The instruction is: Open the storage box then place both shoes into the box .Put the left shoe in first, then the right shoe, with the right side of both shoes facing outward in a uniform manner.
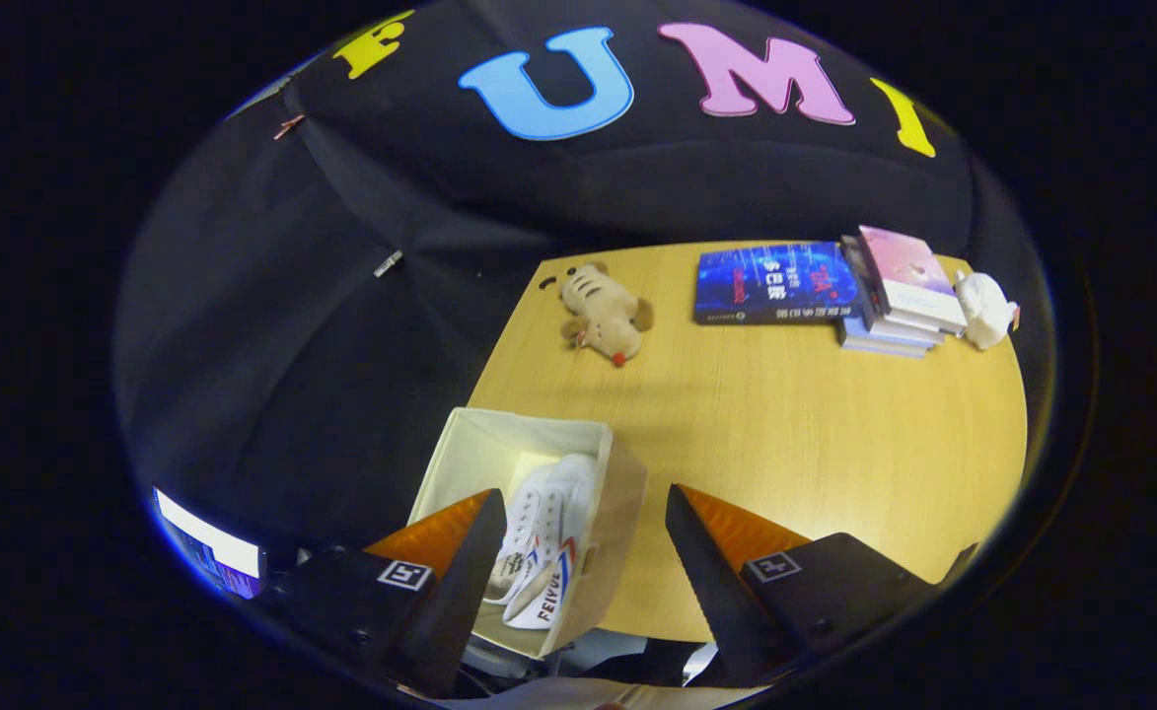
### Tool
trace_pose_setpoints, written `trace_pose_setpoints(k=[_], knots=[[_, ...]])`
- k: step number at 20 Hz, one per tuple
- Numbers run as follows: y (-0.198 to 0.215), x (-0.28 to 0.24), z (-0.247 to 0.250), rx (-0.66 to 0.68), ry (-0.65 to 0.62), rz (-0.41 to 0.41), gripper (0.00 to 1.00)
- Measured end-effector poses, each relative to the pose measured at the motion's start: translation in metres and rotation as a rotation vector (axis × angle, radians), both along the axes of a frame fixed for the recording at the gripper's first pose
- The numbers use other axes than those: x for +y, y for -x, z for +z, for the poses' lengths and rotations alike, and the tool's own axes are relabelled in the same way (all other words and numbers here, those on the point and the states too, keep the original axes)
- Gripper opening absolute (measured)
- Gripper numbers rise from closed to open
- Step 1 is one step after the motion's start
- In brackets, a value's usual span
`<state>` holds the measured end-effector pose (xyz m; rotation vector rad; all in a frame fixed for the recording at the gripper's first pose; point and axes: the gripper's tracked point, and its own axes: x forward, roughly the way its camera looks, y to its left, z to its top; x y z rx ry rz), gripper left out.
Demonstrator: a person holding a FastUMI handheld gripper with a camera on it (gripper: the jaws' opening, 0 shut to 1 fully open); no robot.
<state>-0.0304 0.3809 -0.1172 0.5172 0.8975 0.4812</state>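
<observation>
An open white storage box (615,493) stands at the near left corner of the wooden table (815,434). White shoes (550,537) with red and blue stripes lie inside it on their sides; I cannot tell them apart as one or two. My gripper (586,513) hangs open above the box with nothing between its fingers. The left finger (460,562) covers the box's left part, and the right finger (711,557) is over the bare table to the box's right.
A plush toy animal (602,311) lies at the table's far left. A blue book (773,282) and a stack of books (899,296) sit at the far edge, with a small white plush (985,309) beside them. A lit screen (211,547) glows off the table's left.
</observation>
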Motion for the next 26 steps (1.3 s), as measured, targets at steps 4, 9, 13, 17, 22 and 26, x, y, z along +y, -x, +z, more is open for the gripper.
trace_pose_setpoints(k=[4,9,13,17,22,26], knots=[[-0.025,-0.064,0.025,-0.188,0.049,-0.098,0.99],[-0.047,-0.155,0.060,-0.407,0.114,-0.219,0.99],[-0.053,-0.218,0.073,-0.500,0.159,-0.298,0.99],[-0.053,-0.272,0.078,-0.559,0.207,-0.355,0.99],[-0.051,-0.318,0.083,-0.608,0.239,-0.401,0.98],[-0.050,-0.343,0.086,-0.649,0.274,-0.423,0.98]])
